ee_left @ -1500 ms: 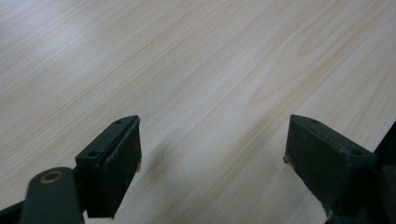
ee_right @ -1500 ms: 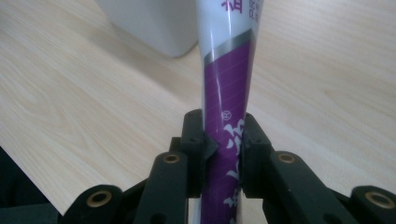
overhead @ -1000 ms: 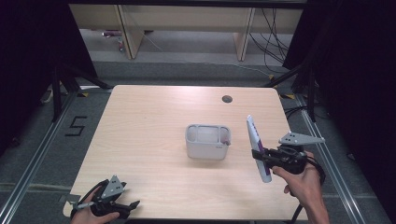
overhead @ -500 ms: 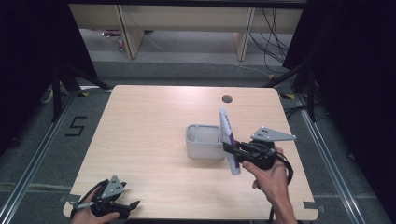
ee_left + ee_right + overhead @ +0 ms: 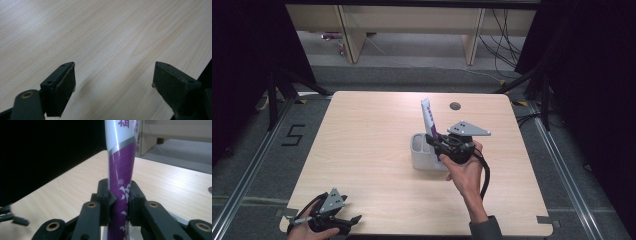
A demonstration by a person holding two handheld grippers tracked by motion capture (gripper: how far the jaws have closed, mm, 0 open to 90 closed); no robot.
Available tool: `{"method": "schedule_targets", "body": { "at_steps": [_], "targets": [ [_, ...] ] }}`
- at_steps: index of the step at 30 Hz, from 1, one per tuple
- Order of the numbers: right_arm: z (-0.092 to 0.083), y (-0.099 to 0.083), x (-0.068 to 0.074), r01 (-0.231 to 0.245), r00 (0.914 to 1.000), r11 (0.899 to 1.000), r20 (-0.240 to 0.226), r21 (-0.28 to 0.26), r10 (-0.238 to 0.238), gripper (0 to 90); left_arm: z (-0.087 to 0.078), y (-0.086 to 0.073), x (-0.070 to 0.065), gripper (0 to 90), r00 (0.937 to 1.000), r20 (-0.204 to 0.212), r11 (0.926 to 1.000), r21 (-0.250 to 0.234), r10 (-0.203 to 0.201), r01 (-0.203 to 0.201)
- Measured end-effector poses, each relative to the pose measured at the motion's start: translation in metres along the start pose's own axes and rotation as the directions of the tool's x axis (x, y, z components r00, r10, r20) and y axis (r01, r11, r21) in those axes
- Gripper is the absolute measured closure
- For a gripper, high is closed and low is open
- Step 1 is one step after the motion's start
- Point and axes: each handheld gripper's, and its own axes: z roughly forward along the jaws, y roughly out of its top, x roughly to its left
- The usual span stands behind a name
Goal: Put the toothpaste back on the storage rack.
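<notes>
Light wooden table, seen from the high view: a rectangular top with rounded corners and a small round dark hole near its far edge. The floor beside its left edge carries a marking in the shape of the figure 5.

Grey container: an open-topped rectangular tub with rounded corners, standing on the table right of centre. Part of its right side is covered by the right gripper.

Right hand and forearm: entering from the bottom edge, with a grey sleeve at the wrist, reaching to the container.

Right gripper: carried above the right part of the container, with its grey three-cornered plate uppermost and its black cable looping down beside the wrist. In the right gripper view its two black jaws are clamped on a tube from either side, with the pads pressed against the purple part.

Tube: white at the top and purple lower down, with white characters printed on it. It is held nearly upright, leaning slightly to the left in the high view, and rises above the container; whether its lower end is inside the tub cannot be told.

Left gripper: at the near left corner of the table, held in the left hand. In the left gripper view its jaws stand wide apart over bare wood, with nothing between them.
</notes>
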Motion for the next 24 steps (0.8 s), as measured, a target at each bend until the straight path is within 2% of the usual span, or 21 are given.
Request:
{"method": "schedule_targets", "body": {
  "at_steps": [1,3,6,8,9,12,13,15,16,23,24],
  "targets": [
    [0.003,0.000,0.001,-0.014,0.9997,1.000,0.018,0.000,0.014,75.7,0.001,0.000,-0.001,17.7,0.9999,0.001,0.9999,-0.010,-0.012,0.012],
    [0.009,0.000,-0.001,0.010,0.9992,1.000,0.038,-0.009,-0.010,75.7,0.001,0.000,-0.001,17.7,0.9999,0.006,0.9999,-0.011,-0.010,0.010],
    [0.014,0.001,-0.003,-0.002,0.9969,1.000,0.079,-0.013,0.003,75.7,0.001,0.000,-0.002,17.7,0.9999,0.009,0.9999,-0.012,-0.011,0.011],
    [0.018,0.002,-0.005,0.003,0.9949,1.000,0.101,-0.022,-0.001,75.7,0.001,0.000,-0.002,17.7,0.9998,0.008,0.9997,-0.016,-0.016,0.016],
    [0.019,0.003,-0.007,0.020,0.9933,0.999,0.114,-0.027,-0.017,75.7,0.000,0.000,-0.001,17.7,0.9999,0.010,1.0000,-0.007,-0.004,0.004],
    [0.022,0.006,-0.008,0.002,0.9929,0.999,0.119,-0.049,0.004,75.7,0.001,0.000,-0.002,17.7,0.9999,0.006,0.9998,-0.013,-0.016,0.016],
    [0.023,0.008,-0.009,0.022,0.9911,0.998,0.133,-0.058,-0.014,75.7,0.001,0.000,-0.002,17.7,0.9998,0.008,0.9997,-0.013,-0.020,0.020],
    [0.025,0.011,-0.007,0.005,0.9894,0.998,0.145,-0.064,0.004,75.7,0.000,0.000,-0.001,17.7,0.9999,0.011,1.0000,-0.005,-0.001,0.001],
    [0.027,0.012,-0.006,-0.001,0.9891,0.997,0.147,-0.075,0.012,75.7,0.001,0.000,-0.002,17.7,0.9999,0.008,0.9999,-0.013,-0.010,0.010],
    [0.041,0.013,-0.001,0.025,0.9837,0.997,0.179,-0.066,-0.013,75.7,0.000,0.000,-0.002,17.6,1.0000,0.007,1.0000,-0.005,0.002,-0.002],
    [0.043,0.013,-0.001,0.048,0.9817,0.997,0.187,-0.059,-0.036,75.6,0.000,0.000,-0.001,17.6,1.0000,0.009,1.0000,-0.003,0.003,-0.003]
  ]
}}
